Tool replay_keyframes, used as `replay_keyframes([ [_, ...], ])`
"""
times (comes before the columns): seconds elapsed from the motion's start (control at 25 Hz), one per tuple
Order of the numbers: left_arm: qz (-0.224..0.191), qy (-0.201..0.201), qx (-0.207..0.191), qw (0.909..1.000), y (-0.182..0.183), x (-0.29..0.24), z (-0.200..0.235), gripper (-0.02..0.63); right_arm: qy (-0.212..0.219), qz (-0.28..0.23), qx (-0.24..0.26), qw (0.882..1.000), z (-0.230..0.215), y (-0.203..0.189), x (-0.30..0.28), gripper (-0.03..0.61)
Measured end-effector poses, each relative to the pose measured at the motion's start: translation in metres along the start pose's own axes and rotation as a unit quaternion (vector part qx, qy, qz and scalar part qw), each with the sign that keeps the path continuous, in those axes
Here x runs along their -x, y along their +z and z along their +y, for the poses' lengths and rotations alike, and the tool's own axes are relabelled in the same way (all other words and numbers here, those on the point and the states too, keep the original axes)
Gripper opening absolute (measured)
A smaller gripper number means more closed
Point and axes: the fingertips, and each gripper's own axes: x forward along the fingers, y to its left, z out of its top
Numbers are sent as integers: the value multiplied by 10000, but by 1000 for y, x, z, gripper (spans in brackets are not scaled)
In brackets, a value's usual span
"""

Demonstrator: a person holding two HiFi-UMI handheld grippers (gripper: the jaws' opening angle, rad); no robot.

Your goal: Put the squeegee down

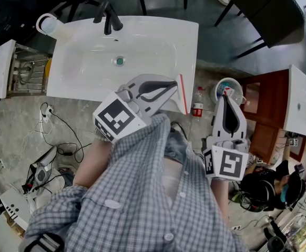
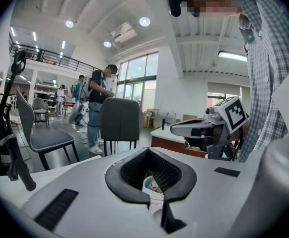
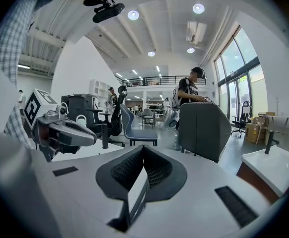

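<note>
Looks already set down, with the squeegee [image 1: 183,94] lying on the front right corner of the sink [image 1: 79,85], long axis crosswise just past the nearer left gripper [image 1: 175,84], both it and the right gripper [image 1: 226,97] closed on nothing.
</note>
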Motion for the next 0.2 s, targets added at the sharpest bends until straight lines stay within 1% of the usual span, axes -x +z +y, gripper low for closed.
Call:
replay_keyframes([
  [0.2, 12, 3, 3, 10000, -1, -1, 0, 6, 28, 15, 6, 10000, 1, -2, -1, 9],
])
